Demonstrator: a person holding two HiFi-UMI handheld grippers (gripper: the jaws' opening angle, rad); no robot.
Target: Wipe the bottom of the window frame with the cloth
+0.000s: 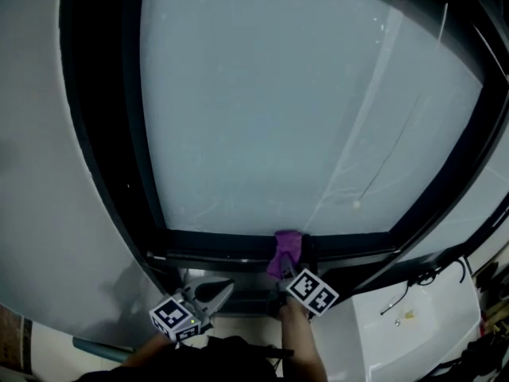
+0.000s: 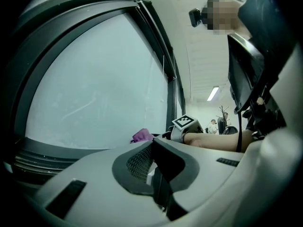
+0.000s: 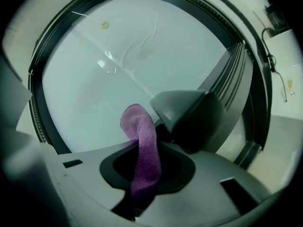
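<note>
Right claw (image 1: pixel 281 280) pinches purple cloth (image 1: pixel 287 246) against bottom of window frame (image 1: pixel 215 243), at pane's 6 o'clock. Left claw (image 1: pixel 221 292) pressed together, empty, at right claw's 8 o'clock.

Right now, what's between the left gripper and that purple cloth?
Only a bare stretch of the dark bottom window frame separates the left gripper from the purple cloth, as the head view shows.
</note>
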